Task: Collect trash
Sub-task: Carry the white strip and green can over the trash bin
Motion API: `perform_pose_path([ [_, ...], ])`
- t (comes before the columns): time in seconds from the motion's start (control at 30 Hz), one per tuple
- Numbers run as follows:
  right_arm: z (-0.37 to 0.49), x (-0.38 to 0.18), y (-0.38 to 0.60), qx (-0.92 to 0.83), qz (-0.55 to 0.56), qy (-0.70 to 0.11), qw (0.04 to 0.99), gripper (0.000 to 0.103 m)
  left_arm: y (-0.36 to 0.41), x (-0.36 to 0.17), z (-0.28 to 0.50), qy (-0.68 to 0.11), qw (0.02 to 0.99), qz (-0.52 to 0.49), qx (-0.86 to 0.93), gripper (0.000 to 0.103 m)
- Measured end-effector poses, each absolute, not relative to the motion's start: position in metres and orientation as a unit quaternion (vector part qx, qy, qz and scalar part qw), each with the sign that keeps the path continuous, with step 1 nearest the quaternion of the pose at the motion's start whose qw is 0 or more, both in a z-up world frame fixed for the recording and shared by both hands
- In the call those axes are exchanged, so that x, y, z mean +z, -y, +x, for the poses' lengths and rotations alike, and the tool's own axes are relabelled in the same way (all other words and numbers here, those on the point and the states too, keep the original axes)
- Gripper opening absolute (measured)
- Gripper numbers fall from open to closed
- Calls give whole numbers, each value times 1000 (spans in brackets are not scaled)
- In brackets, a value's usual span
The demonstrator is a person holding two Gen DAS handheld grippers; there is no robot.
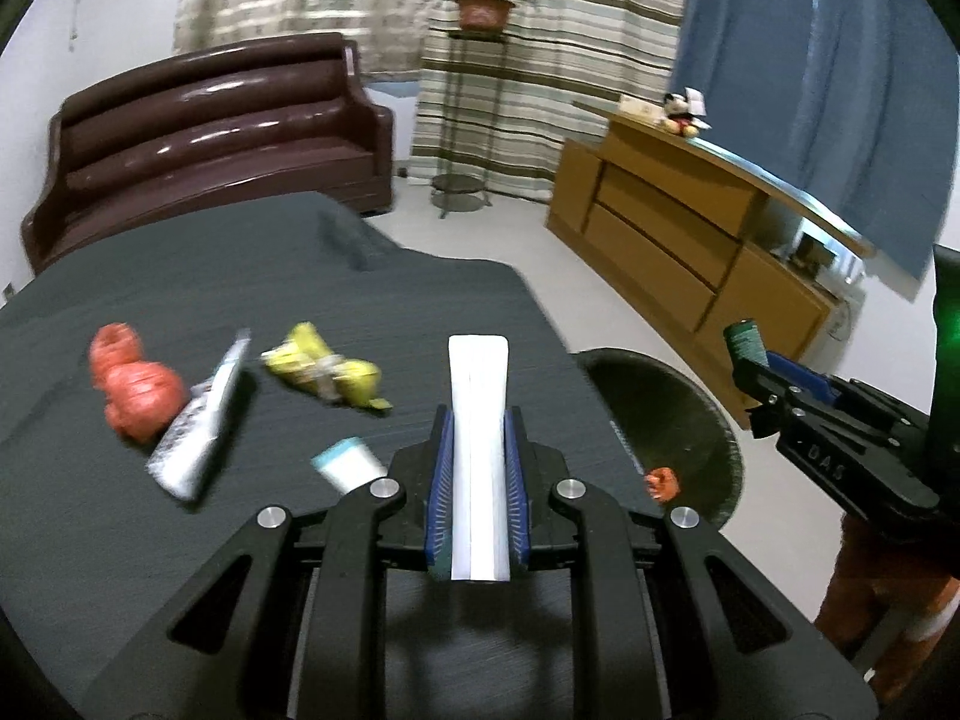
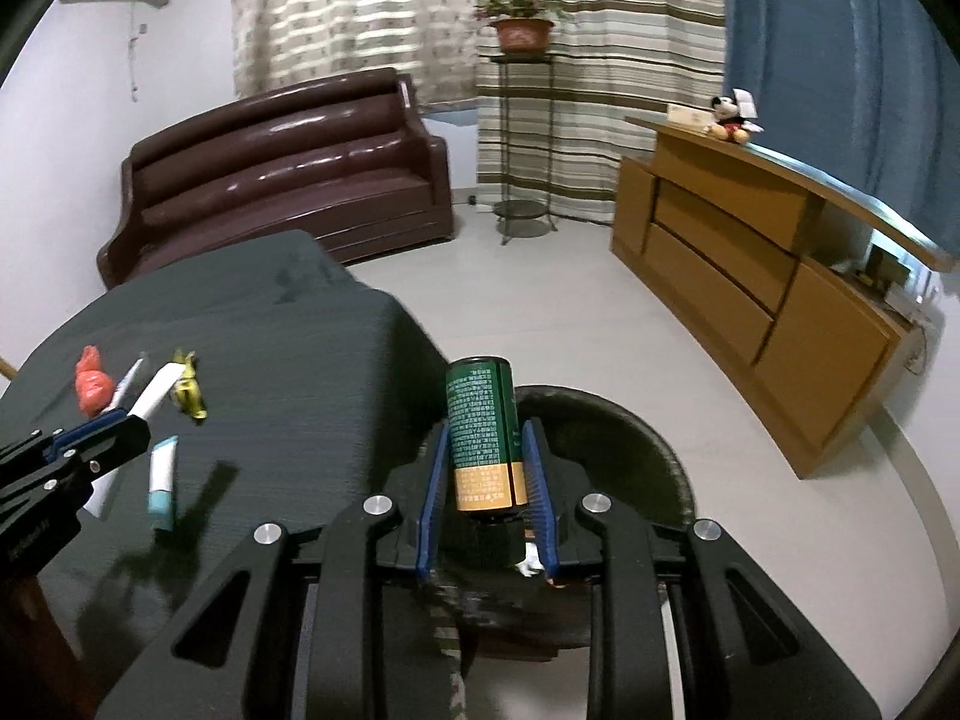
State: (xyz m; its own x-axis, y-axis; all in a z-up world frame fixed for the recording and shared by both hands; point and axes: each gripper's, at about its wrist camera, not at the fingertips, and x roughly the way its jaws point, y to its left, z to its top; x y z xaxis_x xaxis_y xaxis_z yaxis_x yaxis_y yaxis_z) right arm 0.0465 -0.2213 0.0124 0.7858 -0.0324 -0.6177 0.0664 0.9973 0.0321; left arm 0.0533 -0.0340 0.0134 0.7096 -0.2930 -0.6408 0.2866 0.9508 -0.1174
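Observation:
My left gripper (image 1: 478, 420) is shut on a white tube (image 1: 478, 408) above the dark table (image 1: 240, 264); it also shows in the right wrist view (image 2: 129, 420). My right gripper (image 2: 487, 450) is shut on a green can (image 2: 483, 432) over the black trash bin (image 2: 654, 450); the right gripper also shows in the left wrist view (image 1: 753, 369). On the table lie a red crumpled bag (image 1: 135, 387), a silver-white wrapper (image 1: 201, 420), a yellow wrapper (image 1: 327, 372) and a small white-and-blue tube (image 1: 348, 465).
The bin (image 1: 678, 420) stands beside the table's right edge with an orange scrap (image 1: 662, 483) at its rim. A brown sofa (image 1: 210, 138), a plant stand (image 1: 474, 120) and a wooden cabinet (image 1: 690, 240) stand farther back on the pale floor.

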Motion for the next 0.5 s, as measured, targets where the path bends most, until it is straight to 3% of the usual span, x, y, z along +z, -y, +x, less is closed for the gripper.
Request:
perform_pose_path([
  [0.5, 51, 4, 264, -53, 53, -322, 944, 26, 114, -3, 78, -357, 913, 34, -192, 17],
])
